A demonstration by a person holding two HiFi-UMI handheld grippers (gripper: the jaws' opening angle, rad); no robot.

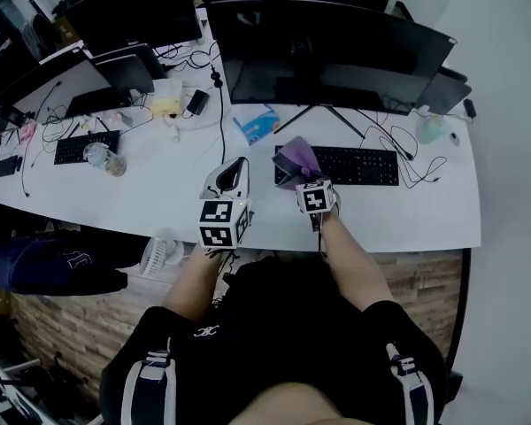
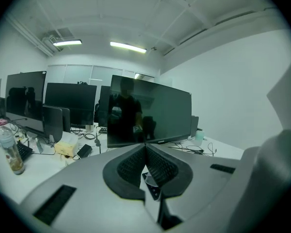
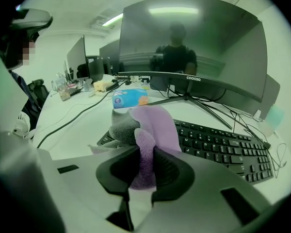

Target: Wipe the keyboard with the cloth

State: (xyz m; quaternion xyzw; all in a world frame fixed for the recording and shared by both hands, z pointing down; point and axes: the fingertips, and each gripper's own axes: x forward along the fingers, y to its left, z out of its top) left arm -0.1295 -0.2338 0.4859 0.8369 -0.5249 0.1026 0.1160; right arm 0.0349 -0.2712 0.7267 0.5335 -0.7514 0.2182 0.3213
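A black keyboard (image 1: 350, 165) (image 3: 223, 147) lies on the white desk in front of a wide curved monitor (image 1: 332, 56). A purple and grey cloth (image 1: 296, 160) (image 3: 148, 130) rests on the keyboard's left end. My right gripper (image 1: 316, 193) (image 3: 145, 171) is shut on the cloth's near part, which bunches between its pads. My left gripper (image 1: 233, 180) (image 2: 145, 164) is held to the left of the keyboard, above the desk, jaws closed together with nothing between them.
A blue tissue pack (image 1: 257, 124) (image 3: 128, 98) lies left of the monitor stand. Cables (image 1: 407, 153) trail right of the keyboard near a small bottle (image 1: 432, 129). A second keyboard (image 1: 86, 146), a glass jar (image 1: 99, 156) and more monitors (image 1: 133, 11) stand at the left.
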